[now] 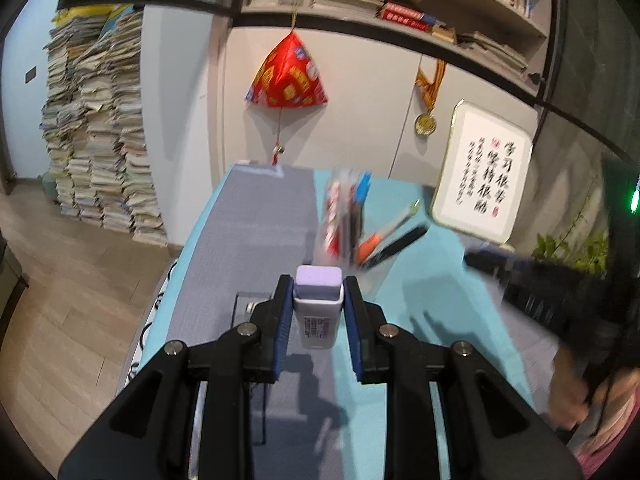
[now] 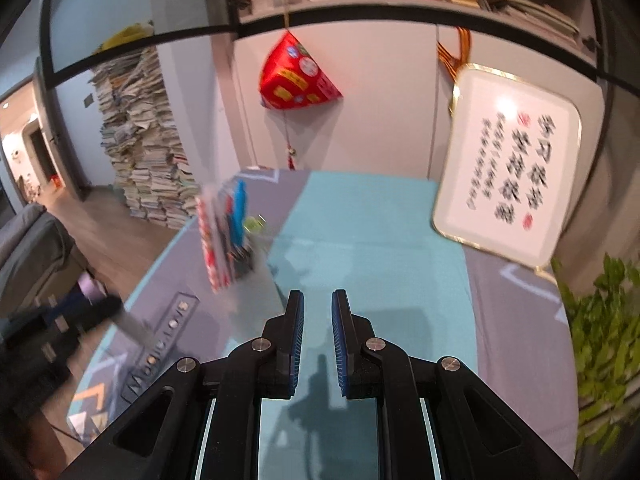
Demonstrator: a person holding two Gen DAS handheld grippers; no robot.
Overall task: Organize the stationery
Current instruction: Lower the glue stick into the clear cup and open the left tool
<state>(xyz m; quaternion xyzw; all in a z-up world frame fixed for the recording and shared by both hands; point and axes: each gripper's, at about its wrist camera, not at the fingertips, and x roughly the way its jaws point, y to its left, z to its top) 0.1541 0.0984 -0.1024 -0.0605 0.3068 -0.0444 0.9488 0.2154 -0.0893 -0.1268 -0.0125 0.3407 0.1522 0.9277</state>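
My left gripper [image 1: 319, 294] is shut on a purple eraser in a white paper sleeve [image 1: 318, 308] and holds it above the grey mat. A clear pen cup [image 1: 347, 220] holding several pens stands just ahead, blurred. An orange pen [image 1: 370, 246] and a black pen [image 1: 396, 246] lean out of it to the right. In the right wrist view the same cup [image 2: 236, 240] stands to the left of my right gripper [image 2: 318, 308]. That gripper has a narrow gap between its pads and holds nothing. It hangs over the teal cloth [image 2: 372, 240].
A framed calligraphy board [image 2: 508, 160] leans on the wall at the back right. A green plant [image 2: 604, 328] stands at the right edge. A red hanging ornament [image 1: 288, 76] and a medal [image 1: 425, 122] hang on the wall. A tall stack of books [image 1: 96, 120] rises on the floor, left.
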